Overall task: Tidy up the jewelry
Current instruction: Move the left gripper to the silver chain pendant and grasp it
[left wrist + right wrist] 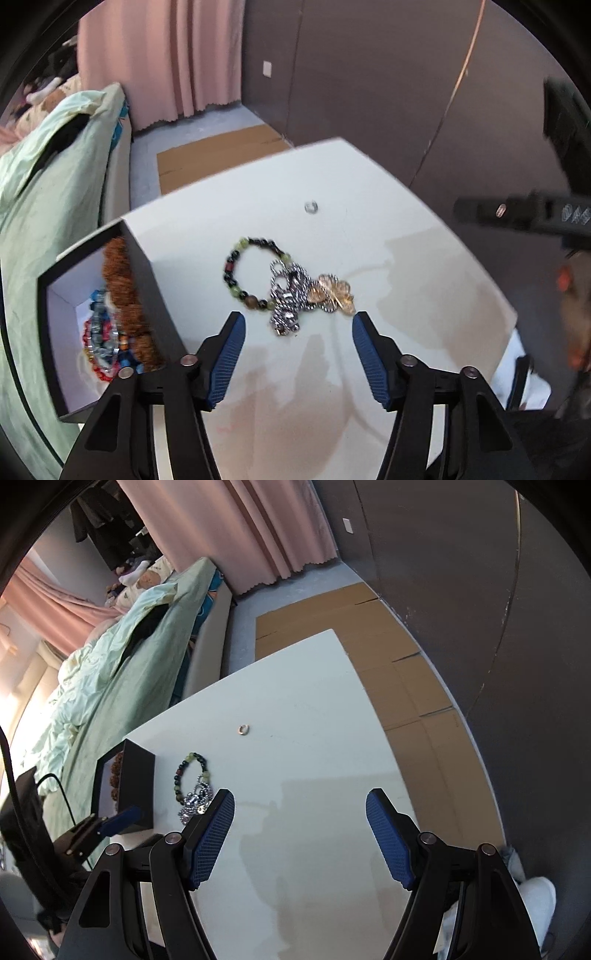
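On the white tabletop (369,192), a silver chain (288,299) lies heaped between a bead bracelet (236,266) and an amber piece (334,291), just ahead of the left gripper (298,325), jaws apart and empty. Right gripper (300,808) hovers wide over bare tabletop; black box (147,280) at left.

One black box (147,295) at left, several bead strings inside, number unclear. On the white table (369,240): one beaded bracelet (236,273), one silver chain (288,299), one amber piece (332,293), one small ring (311,207) farther off.
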Demonstrator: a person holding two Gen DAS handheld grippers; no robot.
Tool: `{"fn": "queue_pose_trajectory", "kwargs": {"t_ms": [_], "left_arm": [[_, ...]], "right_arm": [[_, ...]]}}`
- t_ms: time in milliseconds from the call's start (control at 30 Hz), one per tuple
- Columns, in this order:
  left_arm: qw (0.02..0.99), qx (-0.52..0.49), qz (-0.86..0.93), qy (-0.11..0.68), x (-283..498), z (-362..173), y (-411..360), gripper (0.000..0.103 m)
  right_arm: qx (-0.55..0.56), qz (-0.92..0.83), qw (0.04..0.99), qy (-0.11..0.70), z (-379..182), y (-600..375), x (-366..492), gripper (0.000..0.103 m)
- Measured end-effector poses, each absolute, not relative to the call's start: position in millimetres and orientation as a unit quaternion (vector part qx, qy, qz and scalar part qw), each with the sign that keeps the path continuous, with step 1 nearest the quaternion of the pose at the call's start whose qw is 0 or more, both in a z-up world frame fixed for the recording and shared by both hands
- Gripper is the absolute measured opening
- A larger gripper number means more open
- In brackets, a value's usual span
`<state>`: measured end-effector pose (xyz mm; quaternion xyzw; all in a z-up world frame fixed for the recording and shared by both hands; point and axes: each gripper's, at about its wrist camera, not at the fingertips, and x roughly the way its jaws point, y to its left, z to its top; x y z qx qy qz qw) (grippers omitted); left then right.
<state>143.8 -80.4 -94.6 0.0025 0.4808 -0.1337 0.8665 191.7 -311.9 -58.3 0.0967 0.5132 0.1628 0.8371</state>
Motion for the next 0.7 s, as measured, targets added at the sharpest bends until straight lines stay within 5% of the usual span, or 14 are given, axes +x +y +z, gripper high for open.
{"fn": "queue_pose_trajectory", "kwargs": {"t_ms": [700], "left_arm": [[0.859,0.049,-0.112,0.497,158.9,-125.5,-97.1,0.045]], "right_arm": [[0.107,0.159,0.839,0.509,-53.8,-328.5,194.8,0.074]]}}
